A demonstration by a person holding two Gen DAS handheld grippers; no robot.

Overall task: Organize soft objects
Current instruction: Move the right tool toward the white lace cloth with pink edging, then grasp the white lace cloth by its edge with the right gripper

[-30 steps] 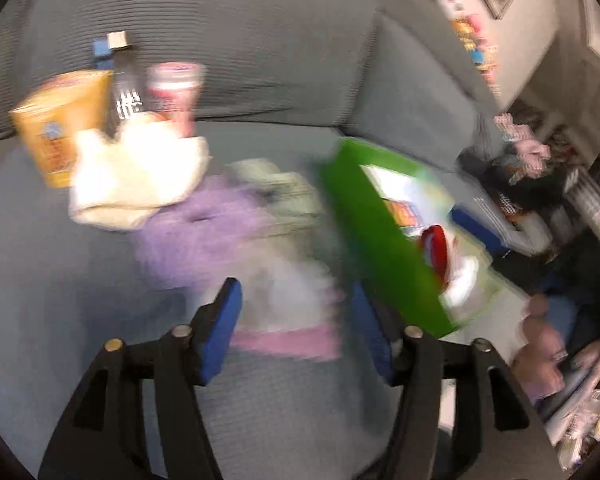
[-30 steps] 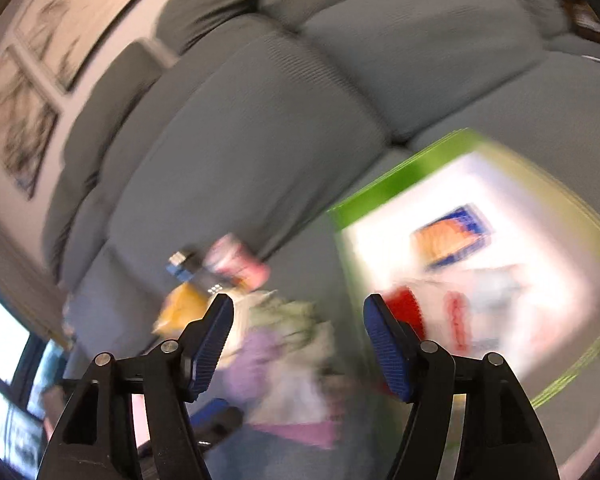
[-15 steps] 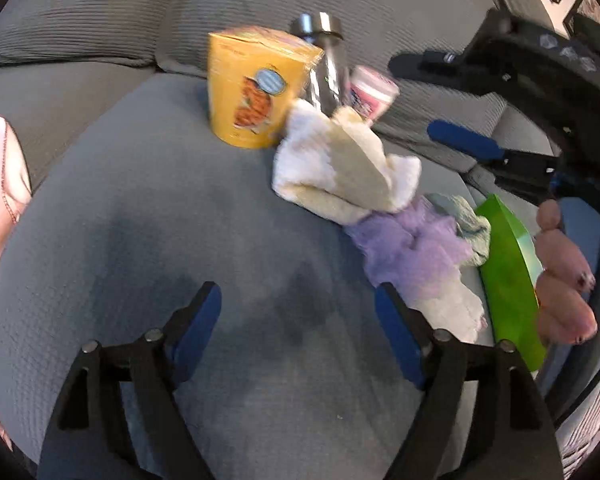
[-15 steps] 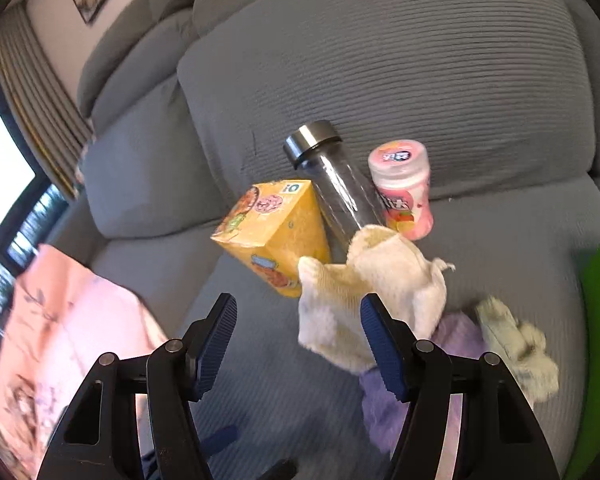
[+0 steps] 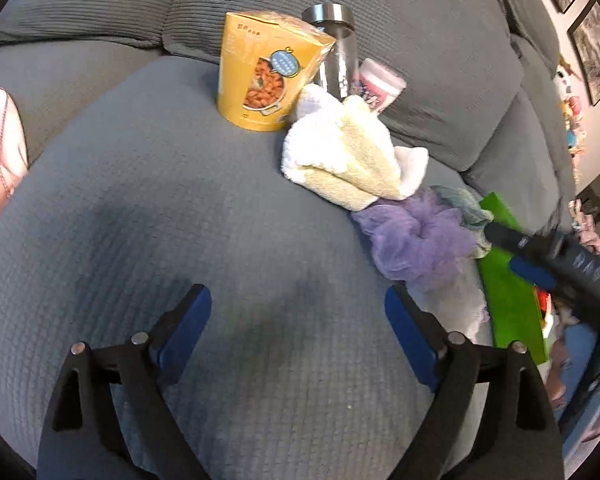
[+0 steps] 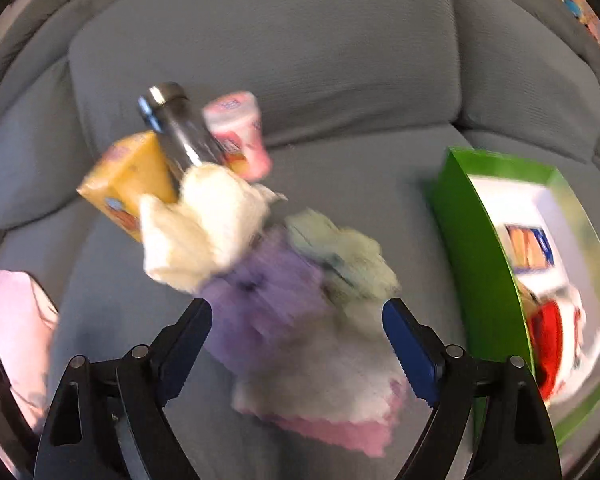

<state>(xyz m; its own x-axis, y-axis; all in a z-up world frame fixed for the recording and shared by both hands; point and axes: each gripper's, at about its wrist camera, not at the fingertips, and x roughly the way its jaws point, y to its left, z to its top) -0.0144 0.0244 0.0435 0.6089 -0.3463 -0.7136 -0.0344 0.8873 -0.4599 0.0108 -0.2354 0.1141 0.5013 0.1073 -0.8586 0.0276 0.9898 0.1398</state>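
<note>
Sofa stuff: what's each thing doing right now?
Left tongs: open, just widened, nothing between.
Right tongs: open, just widened, over the cloth pile.
Yellow box: upright.
Bottle: capped, standing.
Cream towel: crumpled.
Purple cloth: bunched.
Green box: lying open.

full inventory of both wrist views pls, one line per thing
sofa: 1, grey, under everything
box: 1, yellow, upright at the backrest
bottle: 1, clear with metal cap, behind the box
tub: 1, pink, right of the bottle
towel: 1, cream, against the box
mesh cloth: 1, purple, below the towel
rag: 1, pale green, beside the mesh cloth
white cloth: 1, pink-edged, nearest
tray: 1, green, right, holds packets
pink fabric: 1, far left
left hand-held gripper: open, empty
right hand-held gripper: open, over the white cloth
</note>
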